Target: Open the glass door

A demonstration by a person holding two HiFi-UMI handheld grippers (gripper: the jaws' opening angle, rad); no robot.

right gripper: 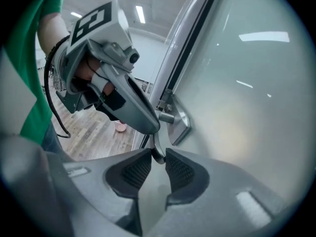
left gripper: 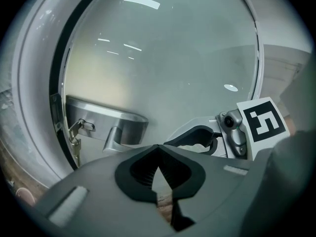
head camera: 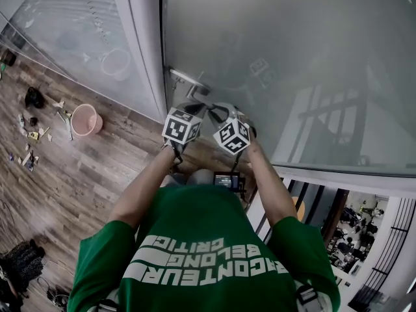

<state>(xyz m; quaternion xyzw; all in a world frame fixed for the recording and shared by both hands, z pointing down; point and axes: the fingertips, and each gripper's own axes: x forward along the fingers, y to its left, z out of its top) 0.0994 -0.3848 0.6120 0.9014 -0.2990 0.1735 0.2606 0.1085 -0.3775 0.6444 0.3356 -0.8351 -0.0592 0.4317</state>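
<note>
The frosted glass door [head camera: 286, 57] carries a metal lever handle [head camera: 188, 80] by its left edge. Both grippers are up at that handle. In the right gripper view, my right gripper [right gripper: 159, 158] is shut on the thin free end of the handle [right gripper: 157, 149], which sits between the ribbed pads. My left gripper [left gripper: 158, 151] is shut with nothing between its pads. Its tips are just short of the lever [left gripper: 126, 125] and, seen from the right gripper view, lie over it [right gripper: 145, 122]. A key bunch [left gripper: 75, 138] hangs from the lock beside the handle.
The white door frame [head camera: 143, 44] stands left of the handle, with a blinded glass panel [head camera: 71, 18] beyond it. A pink bucket [head camera: 85, 119] and scattered small items [head camera: 31, 132] lie on the wood floor at left. My green-shirted body stands close behind the grippers.
</note>
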